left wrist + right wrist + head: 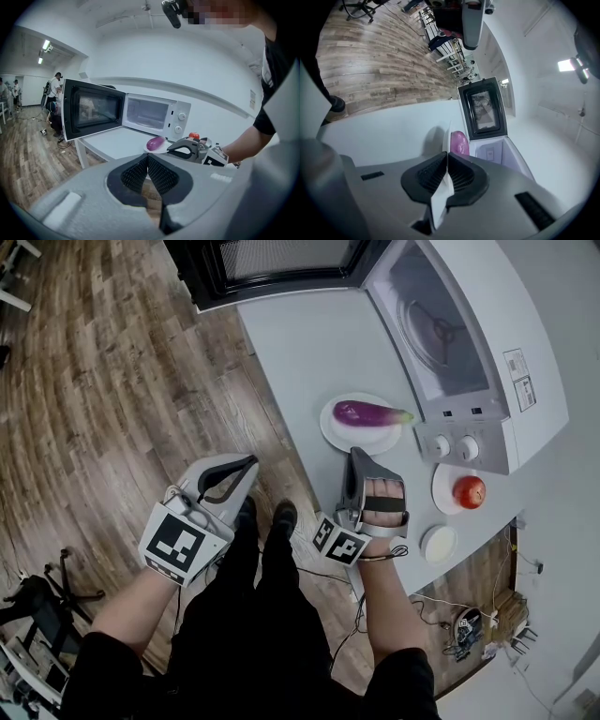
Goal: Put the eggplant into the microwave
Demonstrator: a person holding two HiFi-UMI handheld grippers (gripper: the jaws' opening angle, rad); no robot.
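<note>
Two grippers sit nearest the person. The left gripper point(246, 468) is over the wooden floor point(112, 381), jaws pressed together on nothing. The right gripper point(354, 455) is clamped on the near rim of a white plate point(328, 425) on the worktop point(309, 343). The eggplant point(367, 412) lies on that plate. Beyond stands the microwave point(530, 329), door point(272, 263) swung open.

The table point(300, 343) is seen steeply from above in the head view; the microwave point(157, 115) is faced at close range in both gripper views.
</note>
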